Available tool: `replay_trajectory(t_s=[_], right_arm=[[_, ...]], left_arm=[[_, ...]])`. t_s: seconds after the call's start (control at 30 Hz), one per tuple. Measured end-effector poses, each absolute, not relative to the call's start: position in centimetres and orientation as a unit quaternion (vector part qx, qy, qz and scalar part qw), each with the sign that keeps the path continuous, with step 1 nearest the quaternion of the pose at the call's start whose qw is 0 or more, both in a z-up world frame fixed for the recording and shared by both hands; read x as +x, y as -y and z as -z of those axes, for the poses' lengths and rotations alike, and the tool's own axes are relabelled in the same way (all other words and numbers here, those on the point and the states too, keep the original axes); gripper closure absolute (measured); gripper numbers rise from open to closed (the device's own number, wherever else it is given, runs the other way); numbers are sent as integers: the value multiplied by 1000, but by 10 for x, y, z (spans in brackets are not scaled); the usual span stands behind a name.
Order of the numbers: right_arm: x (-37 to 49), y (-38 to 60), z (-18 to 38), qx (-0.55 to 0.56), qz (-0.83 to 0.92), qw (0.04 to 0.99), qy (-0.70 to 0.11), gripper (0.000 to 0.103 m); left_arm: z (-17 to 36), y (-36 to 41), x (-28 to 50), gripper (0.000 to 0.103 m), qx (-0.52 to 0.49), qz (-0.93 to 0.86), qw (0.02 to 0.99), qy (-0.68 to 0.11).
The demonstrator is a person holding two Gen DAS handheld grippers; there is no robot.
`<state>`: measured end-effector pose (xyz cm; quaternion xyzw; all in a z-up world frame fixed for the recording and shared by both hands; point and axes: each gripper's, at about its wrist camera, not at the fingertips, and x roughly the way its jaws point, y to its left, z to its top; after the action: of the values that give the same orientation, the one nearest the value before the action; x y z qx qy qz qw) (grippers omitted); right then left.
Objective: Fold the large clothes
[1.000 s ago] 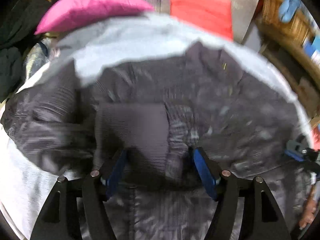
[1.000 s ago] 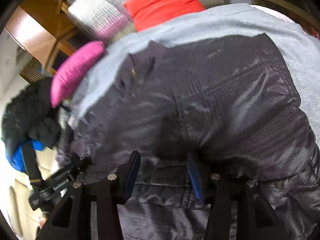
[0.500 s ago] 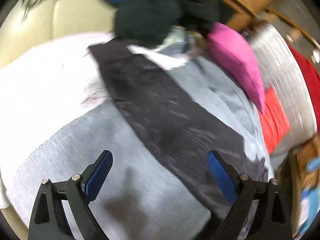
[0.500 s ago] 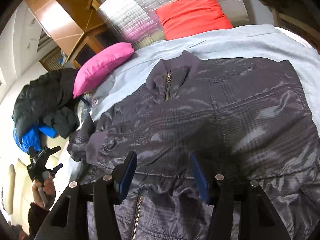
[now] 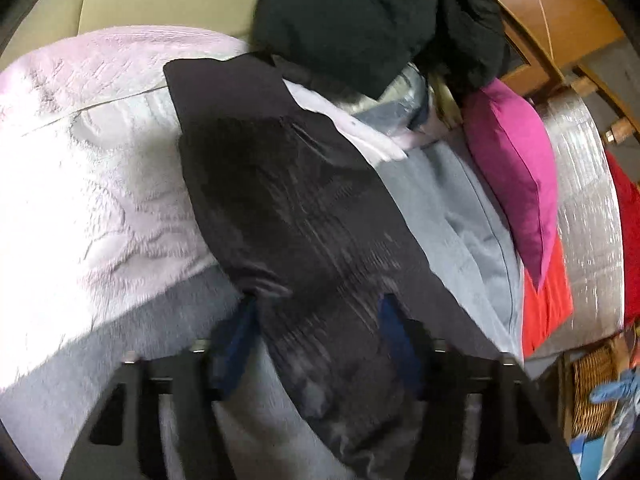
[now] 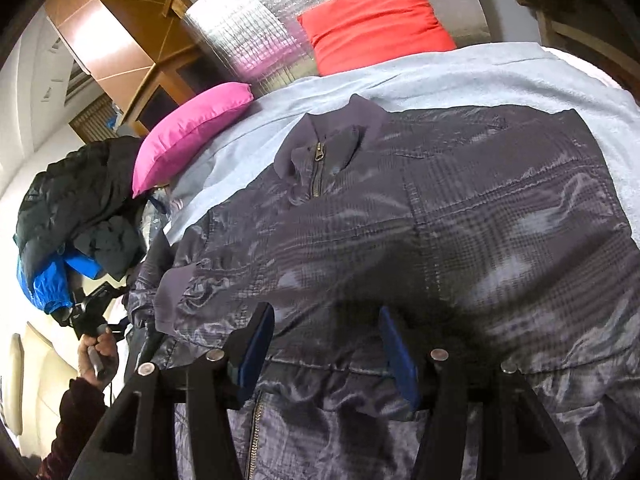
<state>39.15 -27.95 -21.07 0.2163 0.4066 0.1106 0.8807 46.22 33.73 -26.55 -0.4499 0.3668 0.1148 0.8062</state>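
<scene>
Up close in the left wrist view, the left tongs (image 5: 316,332) are clenched on the jacket's sleeve (image 5: 288,216), whose dark fabric fills the gap between the blue pads (image 5: 236,340) and runs away toward 11 o'clock, ending in a plain cuff. Motion blur softens this near part. The sleeve lies over a grey blanket (image 5: 452,216) and a pale pink fleece cover (image 5: 88,152) at 9 o'clock. Beyond, at 12 o'clock, sits a heap of dark clothes (image 5: 360,12); a magenta pillow (image 5: 516,168) lies at 2 o'clock, with a red cushion (image 5: 548,300) just beside it at 3 o'clock.

From the right wrist camera, the right tongs (image 6: 326,348) are spread apart over the jacket (image 6: 440,216), which lies flat and front-up on the blanket (image 6: 460,76) on the bed; whether the pads touch the cloth, I cannot tell. Its zipped collar (image 6: 320,148) points to 12 o'clock. At 8 o'clock the person's left hand (image 6: 98,354) holds the other tool's handle. Farther off, the magenta pillow (image 6: 188,128) lies at 10 o'clock and the red cushion (image 6: 376,20) at 12 o'clock against a silver foil panel (image 6: 248,28).
</scene>
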Motion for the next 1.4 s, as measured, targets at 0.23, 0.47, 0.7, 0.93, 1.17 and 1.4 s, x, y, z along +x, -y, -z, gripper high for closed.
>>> replay_trajectory(t_s=[0.23,0.47,0.7,0.93,1.17,1.4], right_arm=[[387,287,203,224,-104,887,-390,44],[376,314,193,268,-74,889,-363,44],[361,350,188,312,-47,886,-341,44],[345,389,186,365,-36,872,-325,44],[337,405,184,382,-35,864,-326,44],[334,402,180,369,-41,868,-330,43]], left_arm=[[260,-334,461,90,-454,-137,802,-363],[161,-255,439,93,-347,-85,884,-301],[88,-111,403,93,-213,34,940,-264],[103,40,391,92,-110,158,927,-323],[205,104,394,85,-57,189,849,-489],[158,62,334,32,-27,240,868,-433]])
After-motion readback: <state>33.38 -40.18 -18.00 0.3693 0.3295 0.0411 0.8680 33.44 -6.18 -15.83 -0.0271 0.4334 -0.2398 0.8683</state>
